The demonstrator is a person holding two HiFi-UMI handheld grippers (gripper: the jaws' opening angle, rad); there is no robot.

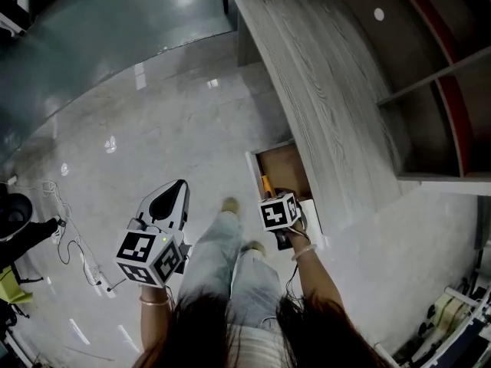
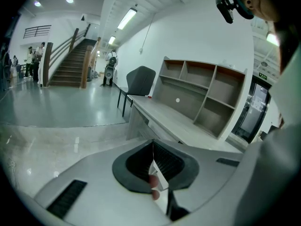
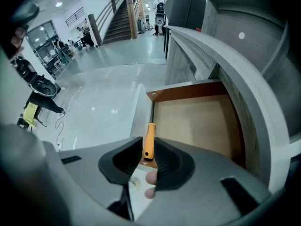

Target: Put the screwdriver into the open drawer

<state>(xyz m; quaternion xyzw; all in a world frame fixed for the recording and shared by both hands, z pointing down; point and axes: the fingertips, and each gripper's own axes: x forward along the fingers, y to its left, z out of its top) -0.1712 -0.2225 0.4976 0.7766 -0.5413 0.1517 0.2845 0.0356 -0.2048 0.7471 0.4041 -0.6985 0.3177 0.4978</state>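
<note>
The right gripper (image 3: 149,151) clamps the orange screwdriver (image 3: 149,138) at the open drawer's (image 3: 197,121) edge. The left gripper (image 2: 153,149) hangs closed and empty above the floor (image 1: 153,129).

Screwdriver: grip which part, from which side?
Grip the screwdriver by its orange handle, across its width, coming from its rear end in line with its length. The right gripper holds it that way now: the slim, straight handle sits between the jaws and pokes forward over the drawer.
</note>
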